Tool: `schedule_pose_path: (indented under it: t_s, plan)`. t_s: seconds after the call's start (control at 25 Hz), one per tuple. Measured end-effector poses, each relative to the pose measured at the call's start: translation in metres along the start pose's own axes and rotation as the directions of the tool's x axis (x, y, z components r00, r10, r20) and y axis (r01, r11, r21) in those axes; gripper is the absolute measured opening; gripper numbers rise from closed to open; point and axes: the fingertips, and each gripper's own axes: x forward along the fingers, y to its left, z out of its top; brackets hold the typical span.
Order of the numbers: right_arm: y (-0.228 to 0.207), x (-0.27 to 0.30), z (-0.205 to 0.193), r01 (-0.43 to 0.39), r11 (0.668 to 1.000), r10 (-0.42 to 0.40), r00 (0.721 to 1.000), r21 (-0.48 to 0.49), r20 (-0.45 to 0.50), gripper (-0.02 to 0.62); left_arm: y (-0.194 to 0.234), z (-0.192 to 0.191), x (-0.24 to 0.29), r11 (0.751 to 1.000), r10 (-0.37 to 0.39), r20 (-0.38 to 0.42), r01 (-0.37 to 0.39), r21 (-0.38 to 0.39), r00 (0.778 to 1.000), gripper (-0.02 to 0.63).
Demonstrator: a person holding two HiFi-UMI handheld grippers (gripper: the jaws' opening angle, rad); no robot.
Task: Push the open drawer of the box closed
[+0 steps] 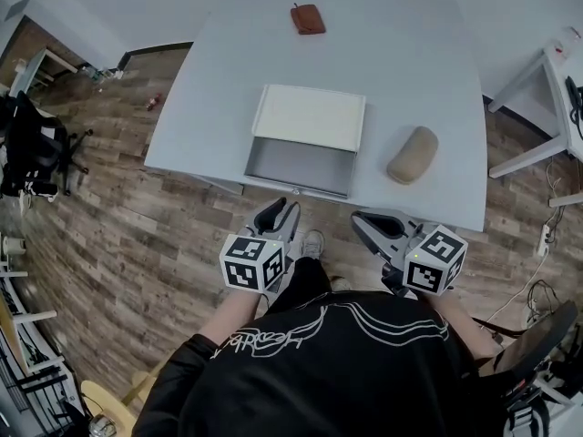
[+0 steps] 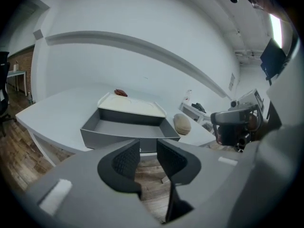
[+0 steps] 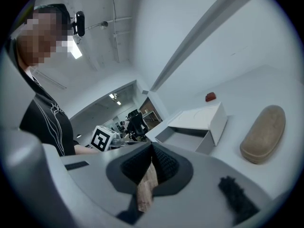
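A white box (image 1: 310, 116) lies on the pale grey table (image 1: 410, 62), and its grey drawer (image 1: 301, 166) is pulled out toward me, reaching the table's near edge. Both grippers hang in front of that edge, over the floor and apart from the drawer. My left gripper (image 1: 278, 211) points at the drawer front (image 2: 109, 137); its jaws (image 2: 148, 148) are open with nothing between them. My right gripper (image 1: 366, 219) is off to the drawer's right, its pads closed together (image 3: 152, 148) and empty. From the right gripper view, box (image 3: 202, 117) and drawer (image 3: 183, 139) show from the side.
A tan oblong case (image 1: 413, 155) rests on the table right of the box. A brown pouch (image 1: 308, 18) lies near the far edge. Wooden floor lies below the grippers. A black chair (image 1: 32, 148) stands at the left, and white desks (image 1: 537, 89) at the right.
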Motion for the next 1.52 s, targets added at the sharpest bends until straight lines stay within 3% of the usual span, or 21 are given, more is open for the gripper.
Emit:
schedule_pose_path:
  t_s: [0.2,0.4,1.08,1.52]
  plan:
    - [-0.004,0.005,-0.011,-0.003,1.0,0.003,1.0,0.022,-0.026,0.008,0.015,-0.015,0.026,0.994,0.065,-0.032,-0.062,0.086,0.997,0.14]
    - [-0.007,0.003,-0.021,0.01,0.999,-0.008,0.999,0.038,-0.047,0.008,0.018,-0.027,0.045,0.997,0.072,-0.062,-0.069,0.047,0.995,0.144]
    - [-0.011,-0.003,-0.026,0.009,0.999,-0.006,0.998,0.05,-0.063,0.008,0.026,-0.027,0.053,0.985,0.156,-0.039,-0.152,0.085,0.987,0.084]
    - [-0.015,-0.005,-0.027,0.015,0.998,-0.011,0.998,0.062,-0.06,0.008,0.023,-0.021,0.053,0.987,0.148,-0.043,-0.145,0.076,0.988,0.08]
